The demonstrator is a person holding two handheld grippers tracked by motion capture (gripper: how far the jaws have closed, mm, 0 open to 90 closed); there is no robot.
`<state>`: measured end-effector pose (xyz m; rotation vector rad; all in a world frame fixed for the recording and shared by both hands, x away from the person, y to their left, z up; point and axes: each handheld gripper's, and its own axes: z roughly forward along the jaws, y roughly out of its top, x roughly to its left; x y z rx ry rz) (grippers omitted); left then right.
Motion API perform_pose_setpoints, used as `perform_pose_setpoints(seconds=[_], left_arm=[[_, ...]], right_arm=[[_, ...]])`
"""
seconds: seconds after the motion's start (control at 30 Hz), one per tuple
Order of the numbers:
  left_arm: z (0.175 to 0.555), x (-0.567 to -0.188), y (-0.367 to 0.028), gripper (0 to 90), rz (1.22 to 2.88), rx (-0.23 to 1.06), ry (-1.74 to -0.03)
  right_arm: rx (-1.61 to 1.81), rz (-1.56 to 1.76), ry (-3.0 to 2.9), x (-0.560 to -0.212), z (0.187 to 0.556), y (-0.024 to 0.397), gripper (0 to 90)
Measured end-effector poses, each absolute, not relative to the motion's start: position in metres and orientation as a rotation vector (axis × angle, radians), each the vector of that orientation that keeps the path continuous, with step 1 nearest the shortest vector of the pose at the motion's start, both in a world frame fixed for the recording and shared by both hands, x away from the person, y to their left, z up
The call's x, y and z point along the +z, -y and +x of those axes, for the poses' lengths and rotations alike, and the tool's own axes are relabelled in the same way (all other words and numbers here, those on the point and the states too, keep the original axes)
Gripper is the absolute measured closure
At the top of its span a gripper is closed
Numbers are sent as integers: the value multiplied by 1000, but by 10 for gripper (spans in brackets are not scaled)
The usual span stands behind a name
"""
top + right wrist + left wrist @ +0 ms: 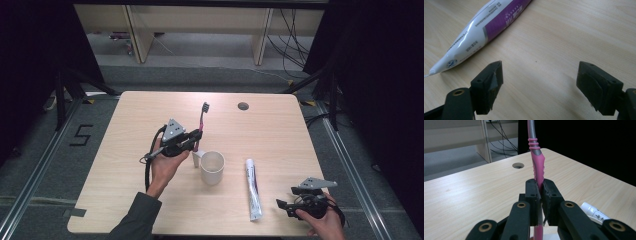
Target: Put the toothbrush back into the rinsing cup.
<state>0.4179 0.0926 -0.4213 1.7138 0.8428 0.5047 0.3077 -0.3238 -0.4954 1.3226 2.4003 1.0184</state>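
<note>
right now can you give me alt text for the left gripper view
Two black fingers of the left gripper are shut on the pink handle of an upright toothbrush over a light wooden table. A white toothpaste tube peeks in at lower right.

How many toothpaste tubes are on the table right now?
1. The toothpaste tube lies flat on the table, right of the white cup and just left of the open right gripper; its crimped end shows in the right gripper view.

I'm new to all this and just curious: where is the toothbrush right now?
In the high view, the toothbrush stands nearly upright left of the table's middle, clamped in the left gripper, bristles up, just above and behind the white cup.
</note>
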Motion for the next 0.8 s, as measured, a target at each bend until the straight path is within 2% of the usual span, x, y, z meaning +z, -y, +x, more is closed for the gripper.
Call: perform_pose_setpoints(seconds=[0.8], left_arm=[[407, -443, -104, 800, 1788, 477, -869]], right_arm=[[1017, 1330, -2414, -496, 307, 322, 221]])
